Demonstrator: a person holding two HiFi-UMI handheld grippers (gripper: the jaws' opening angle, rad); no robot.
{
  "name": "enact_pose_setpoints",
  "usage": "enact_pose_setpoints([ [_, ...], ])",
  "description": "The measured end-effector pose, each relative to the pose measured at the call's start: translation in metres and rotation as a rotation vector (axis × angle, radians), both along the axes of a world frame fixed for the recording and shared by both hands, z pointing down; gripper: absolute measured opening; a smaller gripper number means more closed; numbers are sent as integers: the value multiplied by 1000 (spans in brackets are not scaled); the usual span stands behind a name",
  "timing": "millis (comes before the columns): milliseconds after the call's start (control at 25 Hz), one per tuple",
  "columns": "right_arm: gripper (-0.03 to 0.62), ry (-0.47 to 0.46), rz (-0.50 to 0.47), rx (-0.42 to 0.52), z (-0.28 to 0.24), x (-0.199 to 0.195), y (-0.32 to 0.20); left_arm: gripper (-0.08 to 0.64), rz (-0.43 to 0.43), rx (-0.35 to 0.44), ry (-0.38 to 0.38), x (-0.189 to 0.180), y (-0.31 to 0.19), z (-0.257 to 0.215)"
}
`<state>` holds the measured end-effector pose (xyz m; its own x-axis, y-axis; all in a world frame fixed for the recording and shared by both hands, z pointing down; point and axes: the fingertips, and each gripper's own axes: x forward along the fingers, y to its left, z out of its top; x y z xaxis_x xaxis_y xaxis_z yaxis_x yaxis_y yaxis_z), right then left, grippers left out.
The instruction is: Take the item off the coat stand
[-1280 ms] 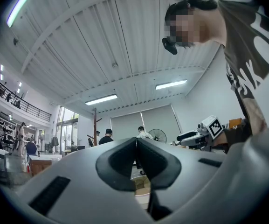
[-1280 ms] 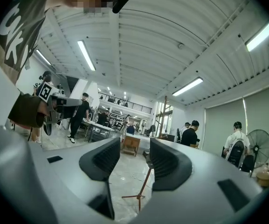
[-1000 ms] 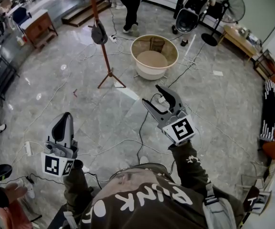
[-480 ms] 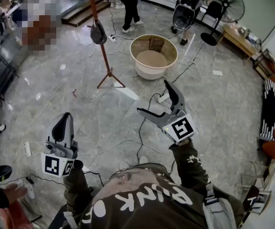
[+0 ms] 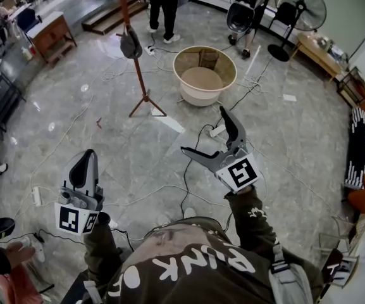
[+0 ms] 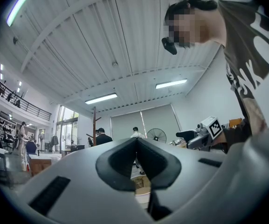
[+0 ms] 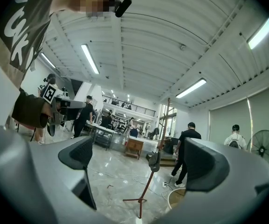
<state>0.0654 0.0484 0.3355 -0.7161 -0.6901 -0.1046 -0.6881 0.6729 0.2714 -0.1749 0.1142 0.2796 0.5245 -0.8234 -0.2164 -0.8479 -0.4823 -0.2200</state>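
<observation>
The right gripper [image 5: 203, 130], jaws opening wide and empty, faces the dark cap [image 5: 131, 45] on the far-off coat stand [image 5: 142, 81], likely readying a grasp, while the left gripper [image 5: 83, 163] idles with its jaws together.

glossy grey marble floor [image 5: 116, 154] with loose cables [image 5: 186, 170], round beige tub [image 5: 202, 96], standing fan [image 5: 310, 5]

1. A dark brown long-sleeved top [image 5: 188, 261] fills 6 o'clock of the head view, with large white block letters across it.
2. The right sleeve [image 5: 253, 227] bears a small white print near the cuff.
3. The left sleeve [image 5: 98, 246] is plain and creased.
4. A pale grey shoulder strap [image 5: 282, 268] lies at 5 o'clock.
5. A small black head-worn device [image 6: 169, 45] shows at 1 o'clock in the left gripper view.
</observation>
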Motion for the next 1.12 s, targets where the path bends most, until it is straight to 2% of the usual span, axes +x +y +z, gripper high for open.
enact_pose_setpoints([
  [720, 595, 15, -27, -20, 13, 51, -20, 5, -31, -45, -4, 53, -5, 14],
  [880, 595, 24, -20, -28, 20, 54, -35, 5, -30, -46, -10, 54, -20, 16],
  [1120, 595, 24, -5, -25, 25, 37, -79, 5, -9, -42, -12, 38, -68, 24],
])
